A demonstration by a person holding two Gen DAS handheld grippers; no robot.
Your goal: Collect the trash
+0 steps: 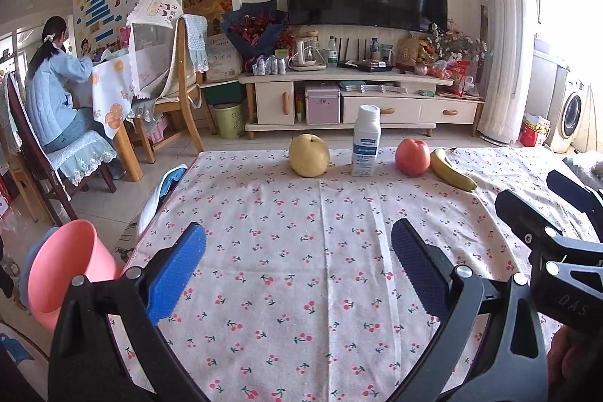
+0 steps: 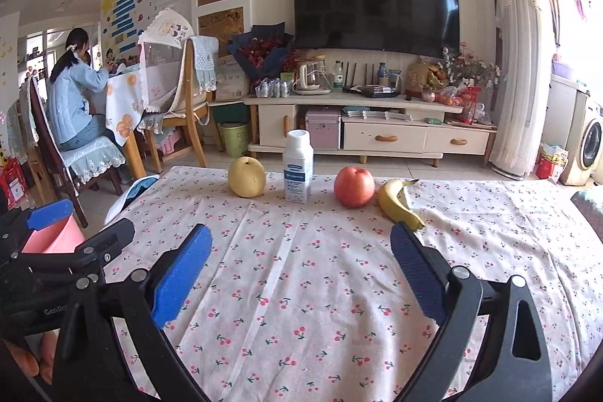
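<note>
A white bottle (image 1: 366, 141) with a blue label stands at the far edge of the cherry-print tablecloth (image 1: 301, 270), between a yellow pear (image 1: 309, 155) and a red apple (image 1: 412, 157). It also shows in the right wrist view (image 2: 297, 166). A banana (image 1: 452, 170) lies right of the apple. A pink bin (image 1: 64, 270) stands on the floor left of the table. My left gripper (image 1: 297, 251) is open and empty over the near cloth. My right gripper (image 2: 301, 255) is open and empty beside it.
The pear (image 2: 247, 176), apple (image 2: 354, 186) and banana (image 2: 397, 203) show in the right wrist view, with the pink bin (image 2: 52, 236) at the left. A TV stand (image 1: 361, 97) stands behind. A seated person (image 1: 56, 89) is at a dining table, far left.
</note>
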